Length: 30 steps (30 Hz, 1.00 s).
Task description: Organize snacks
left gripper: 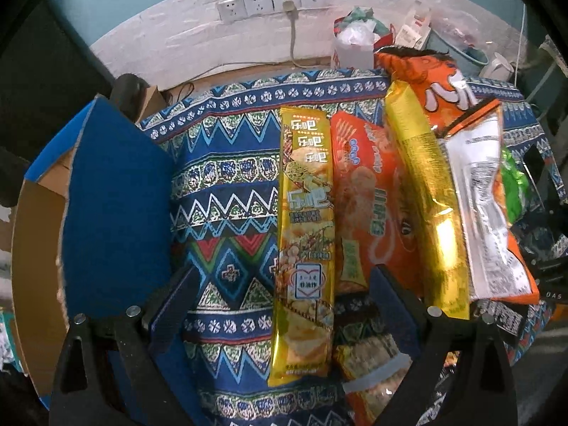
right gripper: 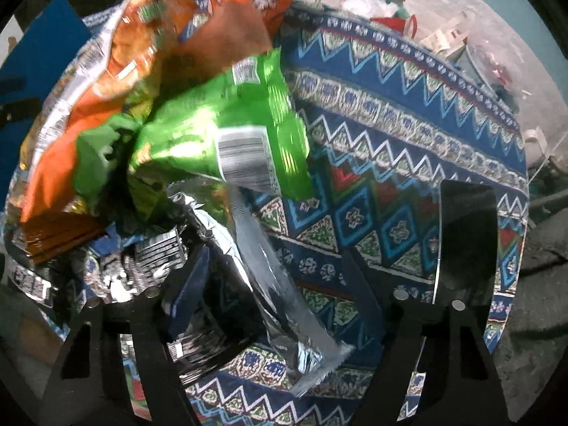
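In the left wrist view a long yellow snack pack (left gripper: pixel 307 248) lies lengthwise on the patterned cloth (left gripper: pixel 227 184), between the spread fingers of my left gripper (left gripper: pixel 280 305), which is open. Beside it lie an orange bag (left gripper: pixel 365 191), a gold pack (left gripper: pixel 426 191) and a white-backed orange bag (left gripper: pixel 486 206). In the right wrist view a green bag (right gripper: pixel 230 131) with a silver end (right gripper: pixel 284 319) lies between the fingers of my right gripper (right gripper: pixel 280 284), which is open. Orange bags (right gripper: pixel 117 81) are piled to its left.
A blue cardboard box (left gripper: pixel 113 206) with raised flaps stands left of the cloth. Wall sockets (left gripper: pixel 269 1) and a cable are behind the table. Bags and clutter (left gripper: pixel 358 39) sit at the far right. A dark cut-out (right gripper: pixel 465 238) shows at the cloth's right edge.
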Each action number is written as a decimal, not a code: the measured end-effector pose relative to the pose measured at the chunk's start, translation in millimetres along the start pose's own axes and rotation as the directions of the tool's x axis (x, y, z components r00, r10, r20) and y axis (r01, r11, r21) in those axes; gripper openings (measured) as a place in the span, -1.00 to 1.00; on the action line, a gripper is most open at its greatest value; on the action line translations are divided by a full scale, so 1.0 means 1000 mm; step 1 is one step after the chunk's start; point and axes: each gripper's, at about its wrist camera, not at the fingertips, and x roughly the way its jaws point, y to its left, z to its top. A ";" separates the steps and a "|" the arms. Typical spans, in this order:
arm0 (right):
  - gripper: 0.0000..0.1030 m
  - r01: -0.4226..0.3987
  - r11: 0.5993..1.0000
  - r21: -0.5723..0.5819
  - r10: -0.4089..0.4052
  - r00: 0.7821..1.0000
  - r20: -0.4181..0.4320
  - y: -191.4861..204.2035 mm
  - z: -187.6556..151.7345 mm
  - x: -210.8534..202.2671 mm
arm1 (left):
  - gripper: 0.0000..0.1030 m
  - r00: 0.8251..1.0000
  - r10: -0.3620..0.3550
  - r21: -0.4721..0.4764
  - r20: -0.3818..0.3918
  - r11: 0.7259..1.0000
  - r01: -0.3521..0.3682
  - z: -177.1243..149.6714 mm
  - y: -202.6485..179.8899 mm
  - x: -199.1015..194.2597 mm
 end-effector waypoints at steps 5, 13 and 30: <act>-0.28 0.027 0.994 0.101 -0.026 1.000 -0.011 -0.023 -0.001 0.008 | 0.85 1.000 0.010 0.002 -0.016 1.000 -0.010 0.005 -0.002 0.013; -0.42 0.057 0.990 0.133 -0.058 0.998 0.005 -0.029 0.004 0.006 | 0.56 0.999 -0.004 0.000 -0.037 1.000 0.004 0.014 -0.002 0.032; -0.43 0.073 0.962 0.261 -0.105 0.988 0.109 -0.051 0.002 -0.040 | -0.39 0.999 -0.054 -0.020 -0.008 0.998 0.054 0.005 0.003 0.026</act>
